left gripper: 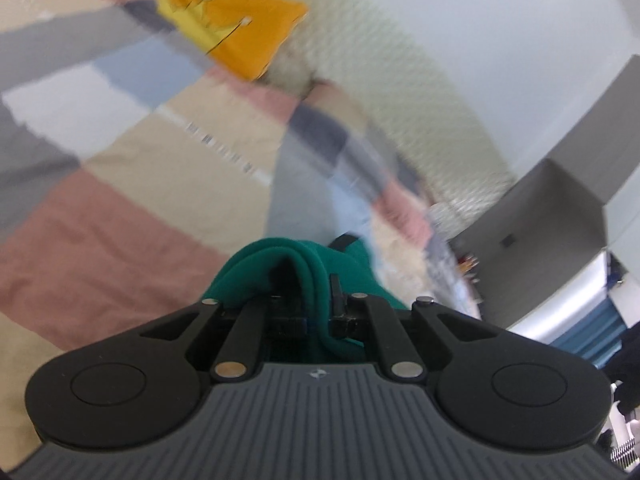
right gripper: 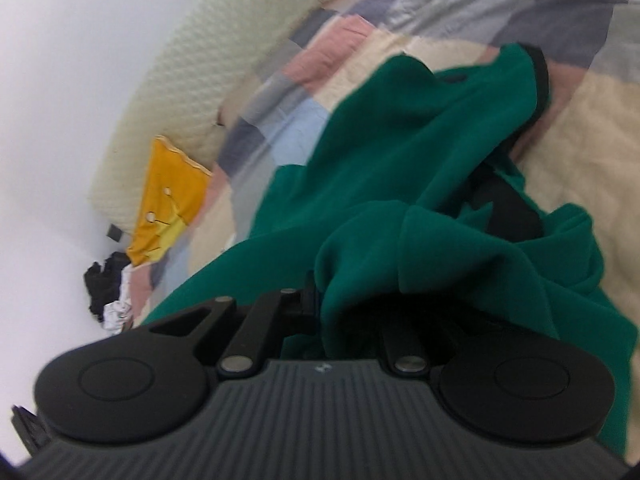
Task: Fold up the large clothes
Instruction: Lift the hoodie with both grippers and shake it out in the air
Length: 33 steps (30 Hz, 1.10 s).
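A large green garment (right gripper: 400, 168) with black trim lies bunched over a patchwork bedspread (right gripper: 580, 128). My right gripper (right gripper: 320, 300) is shut on a thick fold of the green garment, which drapes over and hides its fingers. My left gripper (left gripper: 308, 296) is shut on another edge of the green garment (left gripper: 280, 268), held above the bedspread (left gripper: 120, 200); the cloth loops over its fingertips.
An orange and yellow cushion (left gripper: 228, 20) lies near the cream quilted headboard (left gripper: 400, 92); it also shows in the right wrist view (right gripper: 168, 200). Dark and white clothes (right gripper: 108, 292) are piled by the wall. A grey cabinet (left gripper: 560, 216) stands beyond the bed.
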Each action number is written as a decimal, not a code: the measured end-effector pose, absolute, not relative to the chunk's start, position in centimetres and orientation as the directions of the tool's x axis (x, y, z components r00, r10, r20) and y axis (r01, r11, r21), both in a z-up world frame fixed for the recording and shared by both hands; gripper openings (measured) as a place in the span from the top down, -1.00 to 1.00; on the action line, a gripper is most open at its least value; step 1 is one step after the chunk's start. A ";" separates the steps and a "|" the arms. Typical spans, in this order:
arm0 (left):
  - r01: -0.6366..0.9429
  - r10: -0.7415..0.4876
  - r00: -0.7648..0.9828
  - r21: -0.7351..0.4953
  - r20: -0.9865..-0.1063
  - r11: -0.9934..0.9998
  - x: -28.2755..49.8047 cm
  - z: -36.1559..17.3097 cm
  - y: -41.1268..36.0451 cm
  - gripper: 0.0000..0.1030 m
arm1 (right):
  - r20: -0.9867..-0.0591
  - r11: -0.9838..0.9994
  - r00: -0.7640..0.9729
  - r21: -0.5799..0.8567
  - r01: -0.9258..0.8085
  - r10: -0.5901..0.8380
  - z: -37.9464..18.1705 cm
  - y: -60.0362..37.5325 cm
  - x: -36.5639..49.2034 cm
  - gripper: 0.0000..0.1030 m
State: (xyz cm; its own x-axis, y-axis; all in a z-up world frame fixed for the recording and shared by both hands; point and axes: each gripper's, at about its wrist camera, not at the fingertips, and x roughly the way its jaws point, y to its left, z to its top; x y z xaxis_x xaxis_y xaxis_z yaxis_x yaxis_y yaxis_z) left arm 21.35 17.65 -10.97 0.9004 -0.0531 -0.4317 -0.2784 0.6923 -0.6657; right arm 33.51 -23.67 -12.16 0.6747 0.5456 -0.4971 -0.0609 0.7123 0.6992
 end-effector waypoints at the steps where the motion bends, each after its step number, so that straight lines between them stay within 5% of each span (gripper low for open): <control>1: -0.297 -0.059 0.889 -0.672 -0.453 0.678 22.2 -11.9 18.2 0.86 | -0.505 0.719 0.672 0.692 -0.059 0.542 -12.2 -23.2 33.5 0.75; 11: -0.290 -0.155 0.865 -0.729 -0.476 0.620 24.2 -14.6 20.9 0.64 | -0.522 0.716 0.656 0.697 -0.042 0.546 -13.3 -22.4 33.2 0.68; 13: -0.266 -0.191 0.875 -0.772 -0.444 0.578 23.5 -14.4 21.5 0.35 | -0.493 0.685 0.648 0.726 -0.060 0.580 -12.9 -22.5 32.6 0.40; 15: -0.230 -0.221 0.890 -0.810 -0.400 0.539 21.9 -13.9 21.6 -0.03 | -0.452 0.647 0.636 0.756 -0.100 0.626 -12.3 -22.6 31.8 -0.29; 18: -0.208 -0.237 0.896 -0.825 -0.377 0.526 19.6 -12.9 21.3 -0.13 | -0.387 0.599 0.620 0.783 -0.170 0.682 -11.2 -22.2 29.8 -0.69; 33: -0.245 -0.286 0.843 -0.799 -0.455 0.550 17.2 -13.7 18.2 -0.28 | -0.534 0.655 0.466 0.743 -0.138 0.705 -13.2 -18.9 28.6 -0.68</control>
State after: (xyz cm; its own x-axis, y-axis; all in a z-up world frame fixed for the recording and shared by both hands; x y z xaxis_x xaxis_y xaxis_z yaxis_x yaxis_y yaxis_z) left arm 17.15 18.25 -13.74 0.8431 -0.2858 -0.4555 -0.2450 0.5498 -0.7985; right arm 28.60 -18.89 -13.18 0.4659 0.7053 -0.5344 -0.1382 0.6545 0.7433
